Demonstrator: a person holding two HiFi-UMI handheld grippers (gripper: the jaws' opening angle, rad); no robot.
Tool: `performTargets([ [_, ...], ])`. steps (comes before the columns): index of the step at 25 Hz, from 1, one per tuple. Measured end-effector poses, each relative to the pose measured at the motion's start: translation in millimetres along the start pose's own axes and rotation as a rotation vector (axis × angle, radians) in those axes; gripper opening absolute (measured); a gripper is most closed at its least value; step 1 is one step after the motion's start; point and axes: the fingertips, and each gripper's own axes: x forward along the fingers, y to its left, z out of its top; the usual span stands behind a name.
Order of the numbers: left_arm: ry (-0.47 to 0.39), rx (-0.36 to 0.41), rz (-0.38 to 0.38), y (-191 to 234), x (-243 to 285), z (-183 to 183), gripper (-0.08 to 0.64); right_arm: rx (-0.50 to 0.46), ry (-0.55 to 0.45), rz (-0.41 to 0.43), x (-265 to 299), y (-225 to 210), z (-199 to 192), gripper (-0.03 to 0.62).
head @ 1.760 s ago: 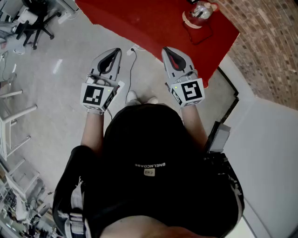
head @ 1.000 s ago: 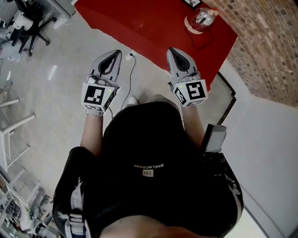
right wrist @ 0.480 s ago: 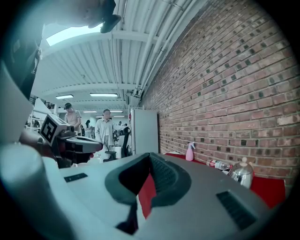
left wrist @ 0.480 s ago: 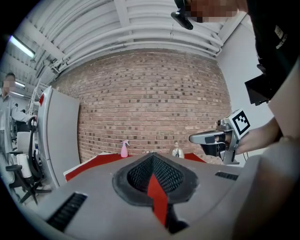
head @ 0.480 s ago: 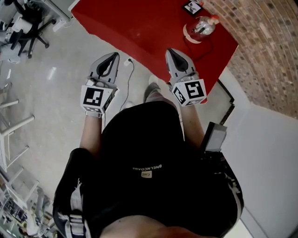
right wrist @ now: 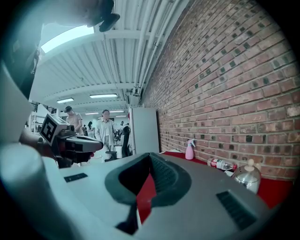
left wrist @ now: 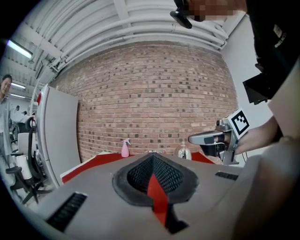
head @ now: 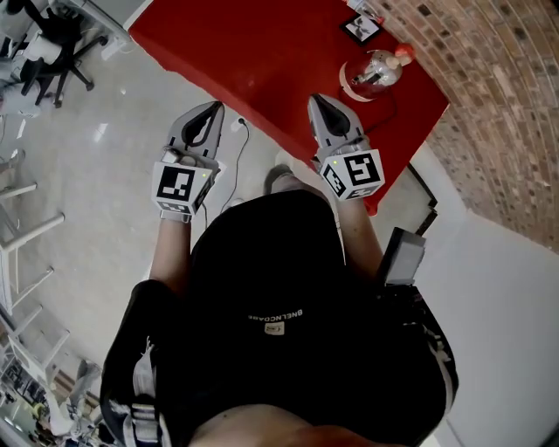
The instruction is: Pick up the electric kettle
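The electric kettle (head: 371, 74), a shiny rounded pot on a white base, stands at the far right of the red table (head: 262, 52), close to the brick wall. It also shows small in the left gripper view as the kettle (left wrist: 183, 151), and low at the right of the right gripper view as the kettle (right wrist: 247, 177). My left gripper (head: 213, 107) is shut and empty over the floor, short of the table's edge. My right gripper (head: 316, 101) is shut and empty over the table's near edge, well short of the kettle. Both point roughly level towards the wall.
A pink spray bottle (left wrist: 124, 148) and a lying plastic bottle (right wrist: 220, 164) are on the table by the brick wall (head: 498, 105). A marker card (head: 362, 26) lies beyond the kettle. A cable (head: 238, 140) runs across the floor. Office chairs (head: 52, 44) stand left; people (right wrist: 105, 129) stand far off.
Both grippers have travelled forward towards the red table, still shut. The table and kettle sit lower and nearer in the head view, and the right gripper now overlaps the table's edge.
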Motion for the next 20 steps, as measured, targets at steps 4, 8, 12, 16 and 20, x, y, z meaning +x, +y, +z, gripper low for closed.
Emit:
performTargets([
  [4, 0.008, 0.004, 0.007, -0.8, 18.8, 5.9, 0.006, 0.006, -0.002, 0.022, 9.7, -17.2, 4.2, 0.006],
  [8, 0.022, 0.002, 0.021, -0.8, 40.0, 9.8, 0.006, 0.011, -0.002, 0.043, 18.6, -35.3, 8.5, 0.006],
  [12, 0.038, 0.004, 0.031, -6.6, 64.9, 13.5, 0.006, 0.016, -0.005, 0.064, 22.4, -61.4, 12.2, 0.006],
  [16, 0.058, 0.015, 0.035, -15.3, 90.5, 17.3, 0.006, 0.024, -0.012, 0.071, 25.2, -95.8, 16.2, 0.006],
  [20, 0.082, 0.022, 0.037, -27.1, 113.5, 18.5, 0.006, 0.025, -0.016, 0.069, 25.0, -132.8, 19.1, 0.006],
])
